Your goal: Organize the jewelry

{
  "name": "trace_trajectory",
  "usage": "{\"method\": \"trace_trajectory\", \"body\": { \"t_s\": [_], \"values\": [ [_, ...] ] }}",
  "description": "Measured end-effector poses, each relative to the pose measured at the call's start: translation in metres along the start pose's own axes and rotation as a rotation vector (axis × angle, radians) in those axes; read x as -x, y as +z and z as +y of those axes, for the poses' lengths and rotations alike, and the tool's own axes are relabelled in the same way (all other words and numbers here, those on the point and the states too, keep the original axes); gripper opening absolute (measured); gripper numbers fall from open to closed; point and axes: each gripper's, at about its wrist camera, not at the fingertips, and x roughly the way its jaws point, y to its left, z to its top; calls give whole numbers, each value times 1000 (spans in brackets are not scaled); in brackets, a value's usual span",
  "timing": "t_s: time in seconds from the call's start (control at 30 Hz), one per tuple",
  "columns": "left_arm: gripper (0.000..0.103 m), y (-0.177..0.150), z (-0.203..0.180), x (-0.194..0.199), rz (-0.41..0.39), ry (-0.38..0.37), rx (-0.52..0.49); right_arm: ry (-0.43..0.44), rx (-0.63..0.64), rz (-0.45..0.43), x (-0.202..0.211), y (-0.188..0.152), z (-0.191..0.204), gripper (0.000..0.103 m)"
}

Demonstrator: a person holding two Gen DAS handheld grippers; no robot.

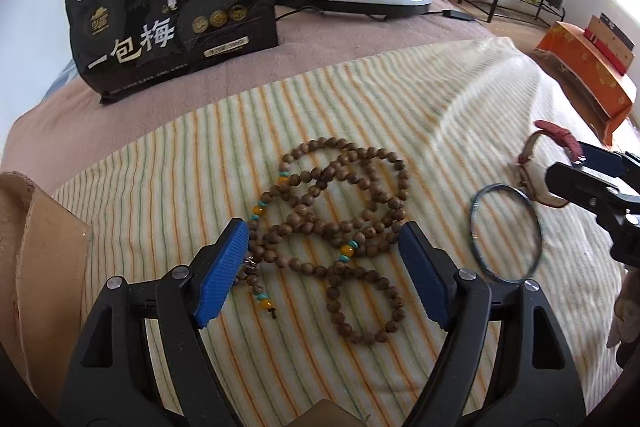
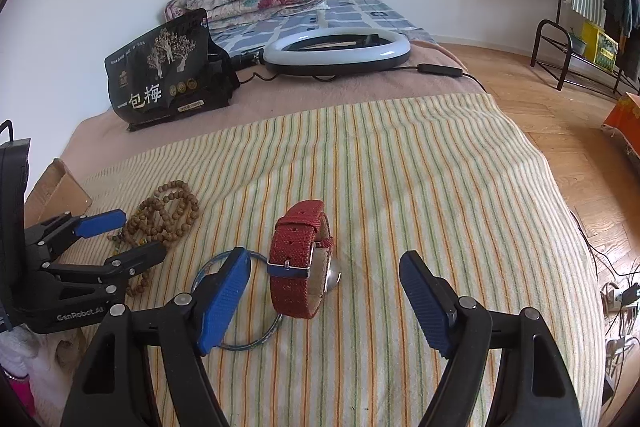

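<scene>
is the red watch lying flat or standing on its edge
On edge: the red fabric-strap watch stands as a buckled loop on the striped towel.

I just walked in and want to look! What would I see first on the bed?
Probably the red watch, standing on its edge on the striped blanket between the open right gripper fingers. Left of it, a tangle of wooden beads lies before the open left gripper, with a thin blue bangle in between.
</scene>
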Motion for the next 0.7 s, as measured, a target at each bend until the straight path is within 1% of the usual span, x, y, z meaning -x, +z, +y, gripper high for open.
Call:
{"method": "trace_trajectory", "body": {
  "t_s": [0.1,0.3,0.37,0.4,0.43,0.47,0.5,0.53,0.57,0.6,0.63,0.7],
  "values": [
    [80,-1,10,-8,26,-33,45,-1,5,5,-4,1,2,79],
    [80,0,11,-8,12,-44,40,-7,26,24,-15,5,6,71],
    [72,-1,10,-8,5,-53,34,-8,29,29,-18,6,6,66],
    [69,-1,10,-8,1,-55,30,-7,30,33,-20,7,7,60],
    [63,0,9,-8,0,-58,25,-4,31,38,-22,7,7,56],
    [55,0,8,-8,-3,-60,20,-2,32,42,-23,7,8,53],
    [52,1,7,-8,-5,-63,16,-2,34,47,-25,7,8,47],
    [44,2,6,-8,-8,-64,14,-1,36,52,-26,7,9,38],
    [34,2,6,-8,-11,-65,12,4,39,58,-28,7,9,35],
    [30,2,5,-8,-13,-68,14,6,41,61,-28,7,10,31],
    [22,3,6,-8,-14,-72,18,7,41,61,-29,6,10,27],
    [20,4,7,-7,-17,-81,26,15,38,54,-27,6,9,19]
  ]
}}
